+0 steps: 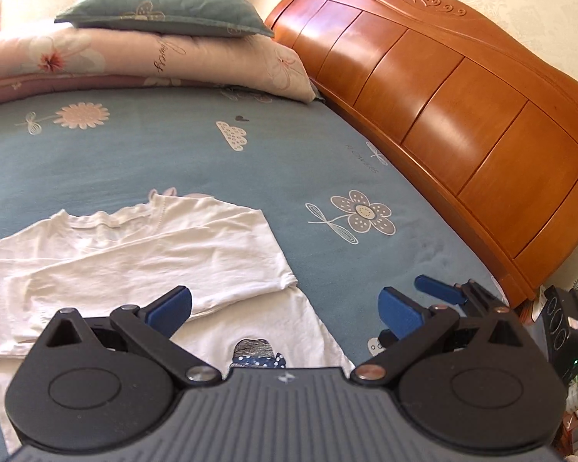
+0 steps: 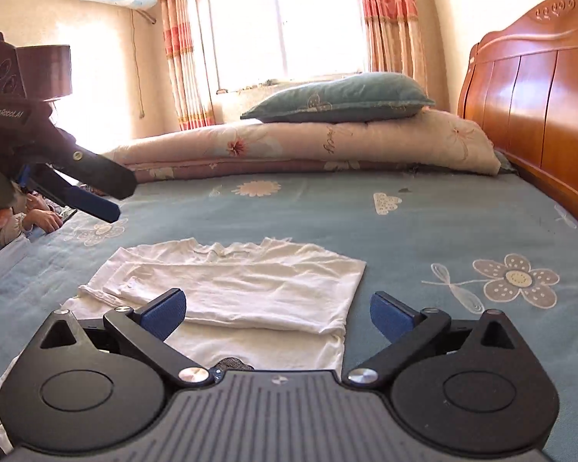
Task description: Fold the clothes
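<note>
The shirt [image 2: 231,288] lies on the bed [image 2: 366,231], near its front — behind it a folded quilt [image 2: 327,142] with a pillow [image 2: 339,98] on top; the headboard [image 2: 539,88] stands right.

A bed [image 2: 327,215] carries everything, covered by a blue sheet [image 1: 165,161] printed with flowers and clouds. Directly ahead of both grippers a white shirt [image 2: 242,288] lies flat on the sheet, its sleeves folded across the body (a small grey and blue patch shows at its near edge). Far beyond it a folded floral quilt [image 2: 327,142] lies across the bed, a teal pillow [image 2: 339,98] on top. A wooden headboard [image 1: 443,88] runs along the right.
</note>
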`<state>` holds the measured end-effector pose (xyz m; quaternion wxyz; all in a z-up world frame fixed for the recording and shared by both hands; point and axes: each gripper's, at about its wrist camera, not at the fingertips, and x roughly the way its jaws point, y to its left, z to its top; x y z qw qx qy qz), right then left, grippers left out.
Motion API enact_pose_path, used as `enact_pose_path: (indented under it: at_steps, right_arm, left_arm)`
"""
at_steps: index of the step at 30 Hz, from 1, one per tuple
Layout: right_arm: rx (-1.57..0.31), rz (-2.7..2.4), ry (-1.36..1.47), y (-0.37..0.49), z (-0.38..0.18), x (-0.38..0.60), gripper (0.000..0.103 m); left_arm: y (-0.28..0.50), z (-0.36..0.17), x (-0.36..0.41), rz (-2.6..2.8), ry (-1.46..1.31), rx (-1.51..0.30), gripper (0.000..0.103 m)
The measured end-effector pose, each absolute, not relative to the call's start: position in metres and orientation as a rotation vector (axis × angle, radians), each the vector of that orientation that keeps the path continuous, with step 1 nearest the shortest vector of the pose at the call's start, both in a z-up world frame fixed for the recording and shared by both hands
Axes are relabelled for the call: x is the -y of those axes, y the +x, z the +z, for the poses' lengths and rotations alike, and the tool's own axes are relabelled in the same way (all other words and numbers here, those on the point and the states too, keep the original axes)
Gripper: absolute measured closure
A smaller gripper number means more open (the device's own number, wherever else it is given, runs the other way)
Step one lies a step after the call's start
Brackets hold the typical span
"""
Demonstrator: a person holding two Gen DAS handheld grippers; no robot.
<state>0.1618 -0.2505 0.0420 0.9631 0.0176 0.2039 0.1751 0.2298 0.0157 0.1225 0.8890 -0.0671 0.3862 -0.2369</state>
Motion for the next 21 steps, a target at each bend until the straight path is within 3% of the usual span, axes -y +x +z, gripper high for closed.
enact_pose_path:
  at_steps: [3, 7, 17, 21]
  right_arm:
    - [-0.331, 0.369, 0.048, 0.125, 0.068, 0.249, 0.000]
    - [-0.324, 0.468, 0.069, 0.093, 0.072, 0.242, 0.000]
    - [-0.625, 0.364, 0.085, 0.104, -0.065, 0.200, 0.000]
    - [-0.668, 0.358, 0.057, 0.109, -0.089, 0.193, 0.000]
  left_arm:
    - [0.195, 0.139, -0.035, -0.461, -0.102, -0.758, 0.001]
    - [0.164, 0.117, -0.050, -0.389, -0.047, -0.727, 0.001]
    - [0.134, -0.047, -0.064, -0.158, 0.053, -0.761, 0.001]
    - [0.122, -0.076, -0.067, -0.131, 0.065, -0.746, 0.001]
